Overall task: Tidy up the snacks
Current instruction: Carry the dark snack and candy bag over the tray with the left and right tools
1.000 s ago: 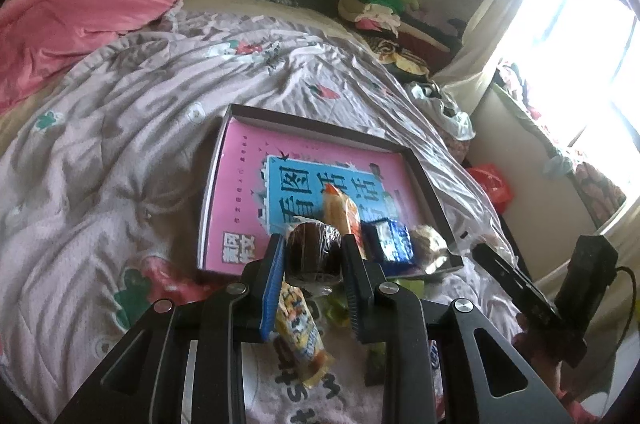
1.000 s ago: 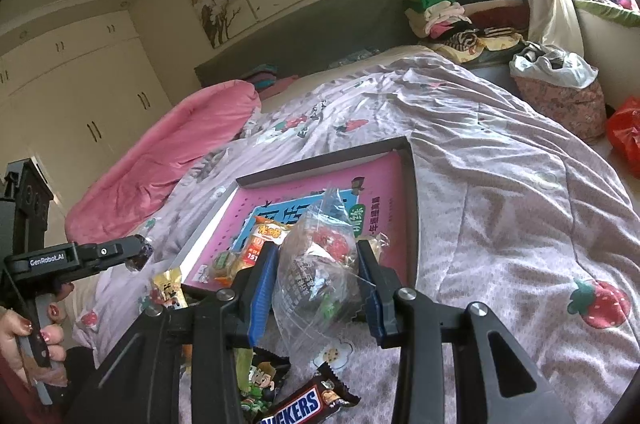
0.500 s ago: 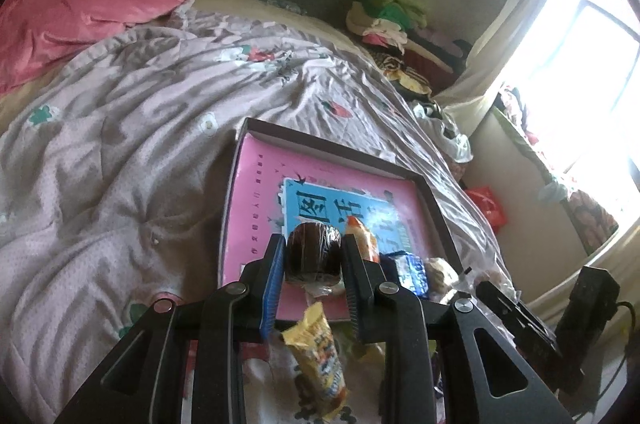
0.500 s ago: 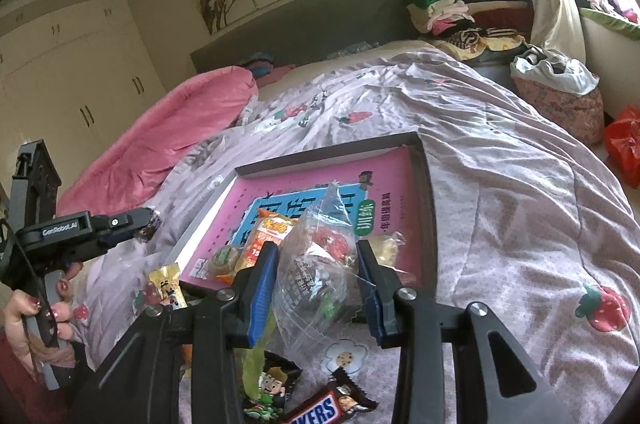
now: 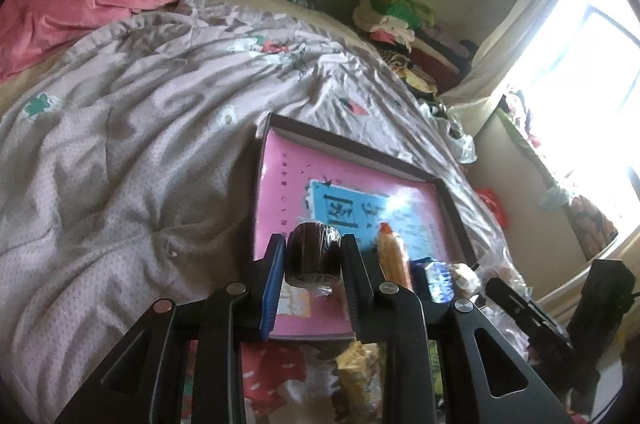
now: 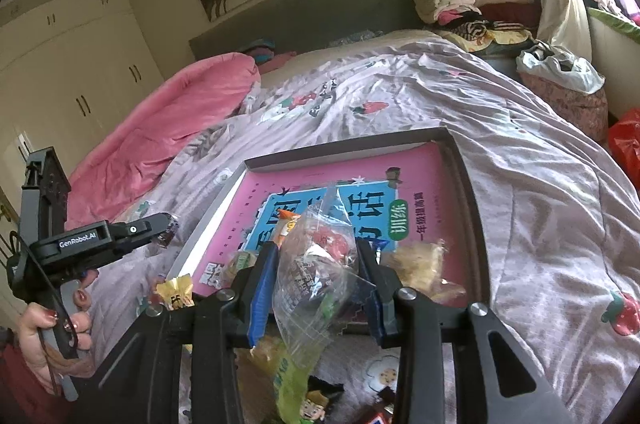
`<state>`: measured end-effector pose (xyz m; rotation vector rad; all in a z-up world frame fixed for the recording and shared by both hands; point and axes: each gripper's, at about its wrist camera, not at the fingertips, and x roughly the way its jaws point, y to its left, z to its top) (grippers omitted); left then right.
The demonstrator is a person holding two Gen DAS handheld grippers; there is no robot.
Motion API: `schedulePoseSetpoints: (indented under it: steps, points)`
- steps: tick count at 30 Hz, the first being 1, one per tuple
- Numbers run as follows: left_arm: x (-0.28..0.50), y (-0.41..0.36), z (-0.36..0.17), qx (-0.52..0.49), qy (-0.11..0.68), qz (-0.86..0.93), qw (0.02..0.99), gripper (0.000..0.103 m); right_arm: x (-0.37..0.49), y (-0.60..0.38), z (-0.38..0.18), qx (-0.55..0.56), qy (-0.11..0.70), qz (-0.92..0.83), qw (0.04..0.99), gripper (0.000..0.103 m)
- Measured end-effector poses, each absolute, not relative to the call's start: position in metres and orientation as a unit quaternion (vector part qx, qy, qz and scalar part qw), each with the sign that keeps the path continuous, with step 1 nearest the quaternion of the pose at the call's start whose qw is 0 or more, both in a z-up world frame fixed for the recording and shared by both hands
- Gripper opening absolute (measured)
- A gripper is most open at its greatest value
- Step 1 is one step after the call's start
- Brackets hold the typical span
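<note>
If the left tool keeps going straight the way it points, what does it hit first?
Probably the pink book lying in the dark tray; the left tool, shut on a wrapped brown snack, points down at it. Depth is unclear.

"GenRobot.AI" on left gripper (image 6: 166, 230) body, "训练" on pink book (image 6: 424, 176) cover

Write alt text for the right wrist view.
The right gripper clamps a clear plastic snack bag above a shallow tray lined with a pink book, snacks along its near edge, on a strawberry-print quilt. At left, a hand holds the left gripper, shut on a dark wrapped snack.
</note>
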<state>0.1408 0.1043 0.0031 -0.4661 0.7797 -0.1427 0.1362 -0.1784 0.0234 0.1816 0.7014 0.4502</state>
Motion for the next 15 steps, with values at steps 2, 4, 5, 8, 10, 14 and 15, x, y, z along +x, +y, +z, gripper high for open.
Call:
schedulePoseSetpoints:
  steps: [2, 4, 5, 8, 10, 14, 15]
  points:
    - [0.142, 0.107, 0.0, -0.229, 0.378, -0.073, 0.894, 0.028, 0.138, -0.173, 0.023, 0.085, 0.343, 0.218, 0.91, 0.039]
    - [0.145, 0.11, -0.002, -0.233, 0.38, -0.076, 0.892, 0.028, 0.14, -0.168, 0.022, 0.081, 0.346, 0.216, 0.909, 0.039]
    - [0.145, 0.11, -0.003, -0.232, 0.381, -0.076, 0.892, 0.028, 0.142, -0.166, 0.022, 0.08, 0.348, 0.215, 0.909, 0.039]
    - [0.144, 0.108, -0.003, -0.222, 0.379, -0.074, 0.895, 0.028, 0.145, -0.161, 0.021, 0.082, 0.352, 0.211, 0.908, 0.039]
    - [0.144, 0.105, -0.004, -0.215, 0.379, -0.075, 0.897, 0.028, 0.148, -0.158, 0.021, 0.082, 0.355, 0.209, 0.908, 0.039]
    - [0.144, 0.1, -0.004, -0.208, 0.378, -0.083, 0.898, 0.028, 0.154, -0.151, 0.022, 0.078, 0.358, 0.205, 0.908, 0.039]
    - [0.144, 0.1, -0.004, -0.205, 0.376, -0.084, 0.9, 0.028, 0.155, -0.149, 0.023, 0.076, 0.357, 0.204, 0.908, 0.039]
